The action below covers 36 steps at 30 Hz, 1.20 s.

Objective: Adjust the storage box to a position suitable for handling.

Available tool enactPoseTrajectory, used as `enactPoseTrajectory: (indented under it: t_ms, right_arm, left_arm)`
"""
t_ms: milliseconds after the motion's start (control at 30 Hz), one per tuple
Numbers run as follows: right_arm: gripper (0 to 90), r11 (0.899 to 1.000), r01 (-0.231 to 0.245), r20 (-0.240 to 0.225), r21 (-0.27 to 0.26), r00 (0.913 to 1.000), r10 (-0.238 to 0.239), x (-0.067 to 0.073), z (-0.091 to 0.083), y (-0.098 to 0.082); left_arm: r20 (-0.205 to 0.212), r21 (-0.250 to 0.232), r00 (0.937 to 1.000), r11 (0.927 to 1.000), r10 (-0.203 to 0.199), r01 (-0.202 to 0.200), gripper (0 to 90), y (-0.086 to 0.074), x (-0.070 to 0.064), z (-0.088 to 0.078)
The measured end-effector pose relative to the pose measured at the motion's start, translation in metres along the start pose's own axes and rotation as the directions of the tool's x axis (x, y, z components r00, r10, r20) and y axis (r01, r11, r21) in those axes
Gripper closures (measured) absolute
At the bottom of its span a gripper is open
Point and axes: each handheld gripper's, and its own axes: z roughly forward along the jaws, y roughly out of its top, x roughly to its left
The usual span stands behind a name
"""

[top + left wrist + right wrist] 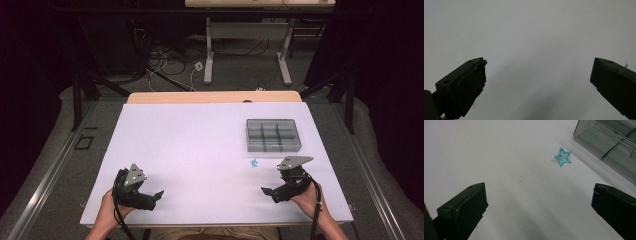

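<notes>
Jaws wide and empty on both grippers, you face a teal star clip [563, 156] lying flat near the box [274, 135]: bring the right gripper [540, 202] low and straddle it squarely

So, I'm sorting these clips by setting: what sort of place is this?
Probably a lab or workshop recording station. A white table stands inside a dark frame, loose cables lie on the floor behind it, and another desk stands beyond. On the table are a grey compartment box and a small teal star clip.
</notes>
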Motion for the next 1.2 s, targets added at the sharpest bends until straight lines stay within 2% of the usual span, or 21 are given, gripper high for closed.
enactPoseTrajectory:
  t_ms: [267, 333, 433, 600, 767, 833, 867, 1100, 1200]
  right_arm:
    - [0.0, 1.000, -0.008, 0.012, 0.012, 0.9999, 0.008, -0.010, 0.008, 0.007]
    - [0.0, 1.000, -0.022, 0.009, 0.013, 0.9997, 0.022, -0.012, 0.008, 0.009]
    - [0.0, 1.000, -0.019, 0.032, 0.001, 0.9993, 0.019, -0.018, 0.010, 0.012]
    - [0.0, 0.999, -0.040, 0.018, 0.012, 0.9990, 0.040, -0.022, 0.010, 0.016]
    - [0.0, 0.999, -0.051, 0.034, 0.005, 0.9981, 0.051, -0.027, 0.012, 0.022]
    - [0.0, 0.998, -0.063, 0.043, 0.007, 0.9971, 0.063, -0.034, 0.011, 0.026]
    - [0.0, 0.998, -0.065, 0.044, -0.005, 0.9970, 0.065, -0.036, 0.011, 0.027]
    - [0.0, 0.996, -0.085, 0.061, -0.002, 0.9945, 0.085, -0.050, 0.012, 0.035]
    - [0.0, 0.995, -0.098, 0.075, -0.009, 0.9923, 0.098, -0.061, 0.013, 0.040]
  left_arm:
    - [-0.006, -0.006, 1.0000, 1.0000, -0.004, 0.004, 0.0, 0.001, 0.000, 0.001]
    - [-0.001, 0.007, 1.0000, 1.0000, -0.006, 0.006, 0.0, 0.001, 0.000, 0.002]
    - [0.001, -0.001, 1.0000, 1.0000, -0.004, 0.004, 0.0, 0.001, 0.001, 0.003]
    - [0.001, -0.003, 1.0000, 1.0000, -0.008, 0.008, 0.0, 0.001, 0.000, 0.003]
    - [-0.003, 0.000, 1.0000, 1.0000, -0.006, 0.006, 0.0, 0.001, 0.001, 0.003]
    - [-0.004, 0.011, 1.0000, 0.9999, 0.000, 0.000, 0.0, 0.002, 0.001, 0.003]
    - [-0.007, 0.009, 1.0000, 1.0000, 0.001, -0.001, 0.0, 0.002, 0.001, 0.003]
    - [0.004, 0.001, 1.0000, 1.0000, -0.002, 0.002, 0.0, 0.003, 0.001, 0.004]
    - [0.005, 0.000, 1.0000, 1.0000, 0.008, -0.008, 0.0, 0.003, 0.000, 0.005]
